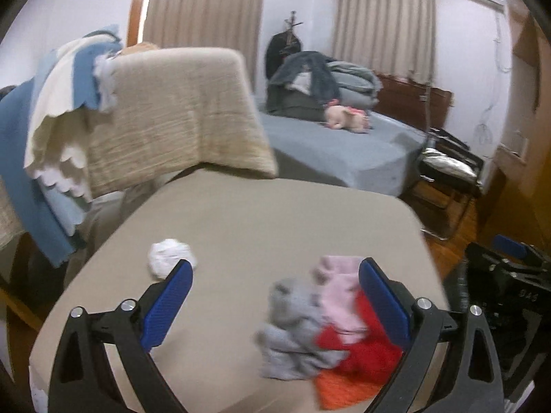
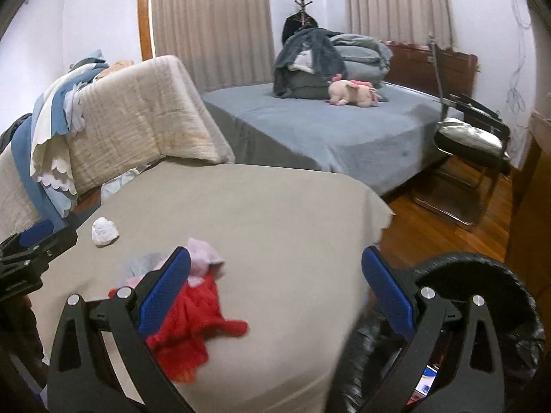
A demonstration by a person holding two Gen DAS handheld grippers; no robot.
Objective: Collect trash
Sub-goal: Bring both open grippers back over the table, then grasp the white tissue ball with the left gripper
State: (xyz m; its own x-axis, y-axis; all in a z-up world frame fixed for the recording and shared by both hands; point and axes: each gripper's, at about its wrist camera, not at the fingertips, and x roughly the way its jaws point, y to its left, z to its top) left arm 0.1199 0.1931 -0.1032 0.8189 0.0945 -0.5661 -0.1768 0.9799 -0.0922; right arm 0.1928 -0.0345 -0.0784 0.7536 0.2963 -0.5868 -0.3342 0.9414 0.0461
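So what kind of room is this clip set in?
Most likely a bedroom: a bed with a blue-grey cover, folded bedding and a plush toy on it, and curtained windows behind.

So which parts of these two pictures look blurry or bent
Left wrist view: motion blur smears the beige cushion and the cloth pile. Right wrist view: sharper overall, blur on the bin rim; fisheye bends the curtains in both.

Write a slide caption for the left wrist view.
Open left gripper above a beige bed, between a crumpled white paper ball and small cloths.
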